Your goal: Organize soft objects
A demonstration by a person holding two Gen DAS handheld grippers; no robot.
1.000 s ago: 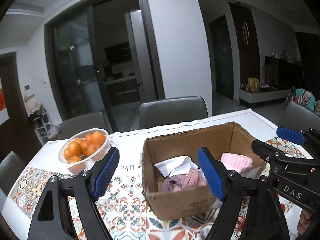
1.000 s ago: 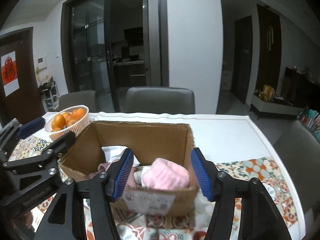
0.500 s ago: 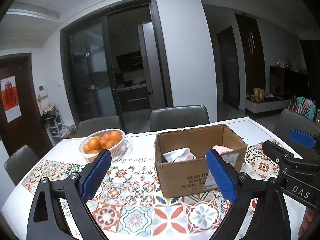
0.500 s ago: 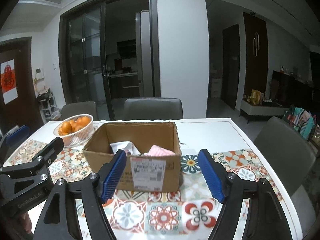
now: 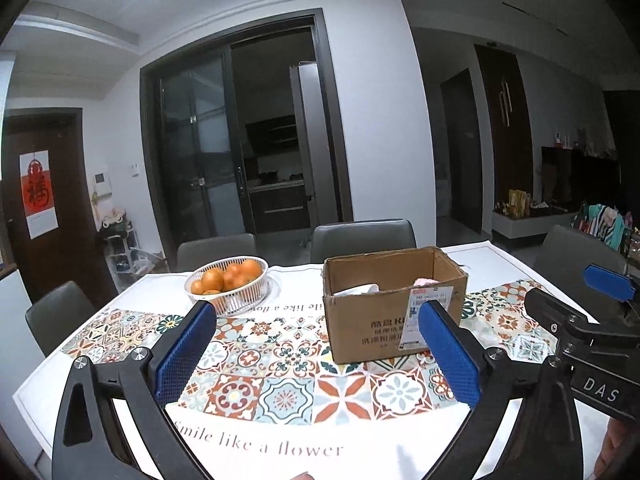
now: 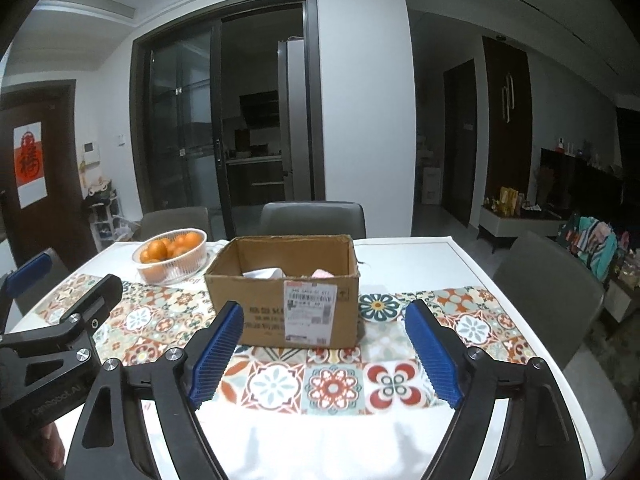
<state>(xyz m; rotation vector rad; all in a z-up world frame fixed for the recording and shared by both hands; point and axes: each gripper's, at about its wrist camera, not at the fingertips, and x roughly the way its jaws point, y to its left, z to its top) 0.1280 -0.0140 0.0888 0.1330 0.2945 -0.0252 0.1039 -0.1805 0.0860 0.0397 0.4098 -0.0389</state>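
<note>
From the left wrist camera, the left gripper point(image 5: 318, 332) stands wide apart with nothing between its blue, fine-ribbed rubber pads point(image 5: 185, 350), held over the near edge of the table point(image 5: 472, 254). A patterned tile-print tablecloth point(image 5: 280, 364) covers the table, with the words "Smile like a flower" printed along its white near border. The cardboard box point(image 5: 372, 326) sits to the right of centre, open-topped, with printed characters and a white shipping label on its near face. Only slivers of its soft contents clear the rim: a white cloth point(image 5: 357, 289) at the left and a pink knitted item point(image 5: 425, 281) at the right. Far left of the box stands a white ribbed plastic basket point(image 5: 240, 300) filled with round oranges point(image 5: 226, 276). The black frame of the right gripper point(image 5: 592, 320) juts in at the right edge.

From the right wrist camera, the right gripper point(image 6: 324, 342) is likewise spread wide and empty. Here the box point(image 6: 248, 300) is centred and well apart from the pads, its label point(image 6: 310, 308) facing squarely. The white cloth point(image 6: 264, 273) and pink item point(image 6: 324, 273) peek over the rim. The orange basket point(image 6: 186, 264) sits far left, and the left gripper point(image 6: 60, 320) enters at the left edge. Grey padded chairs point(image 6: 314, 218) line the far side.
</note>
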